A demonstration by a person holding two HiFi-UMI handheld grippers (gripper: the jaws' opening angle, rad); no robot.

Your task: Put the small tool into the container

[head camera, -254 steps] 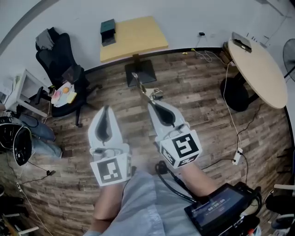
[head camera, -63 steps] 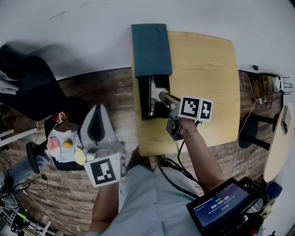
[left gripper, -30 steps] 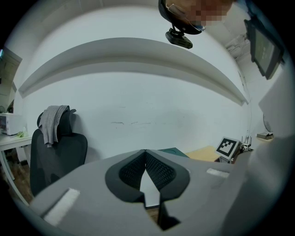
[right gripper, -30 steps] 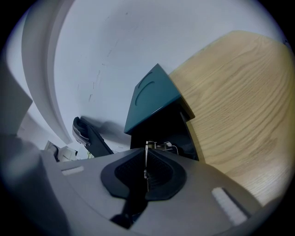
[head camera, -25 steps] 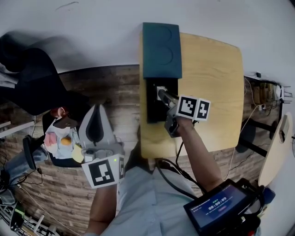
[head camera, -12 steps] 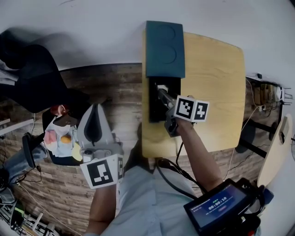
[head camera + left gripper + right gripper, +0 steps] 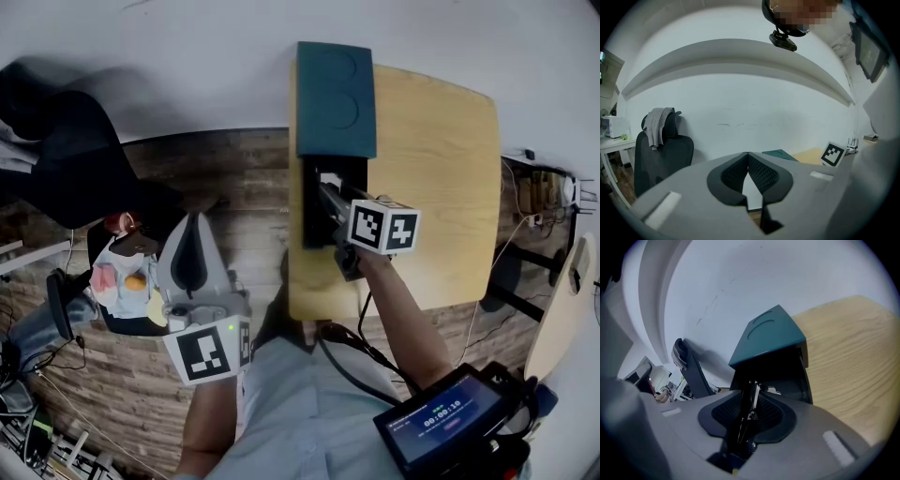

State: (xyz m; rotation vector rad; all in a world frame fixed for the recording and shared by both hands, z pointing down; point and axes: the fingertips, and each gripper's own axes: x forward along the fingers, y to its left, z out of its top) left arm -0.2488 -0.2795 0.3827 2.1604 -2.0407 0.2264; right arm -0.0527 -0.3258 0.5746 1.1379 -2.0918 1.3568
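Note:
A black container [image 7: 319, 220] stands open on the wooden table [image 7: 441, 169], its teal lid [image 7: 336, 98] flipped back toward the wall. My right gripper [image 7: 324, 192] reaches into the box's opening. In the right gripper view the small dark metal tool [image 7: 746, 418] stands upright between the pads of the right gripper [image 7: 751, 393], pointing at the container's black inside [image 7: 787, 376] under the lid [image 7: 766, 336]. The jaws are opening and the pads no longer press on the tool. My left gripper [image 7: 194, 221] hangs off the table over the floor, its pads [image 7: 759, 171] closed with nothing between them.
A dark office chair [image 7: 56, 159] stands at the left, and a seat with colourful items [image 7: 127, 281] lies under the left gripper. A screen on cables [image 7: 441, 422] hangs at the person's right side. A round table [image 7: 562, 300] edges in at the far right.
The right gripper has stayed at the open container, its marker cube shifting slightly down and left. The left gripper has not moved.

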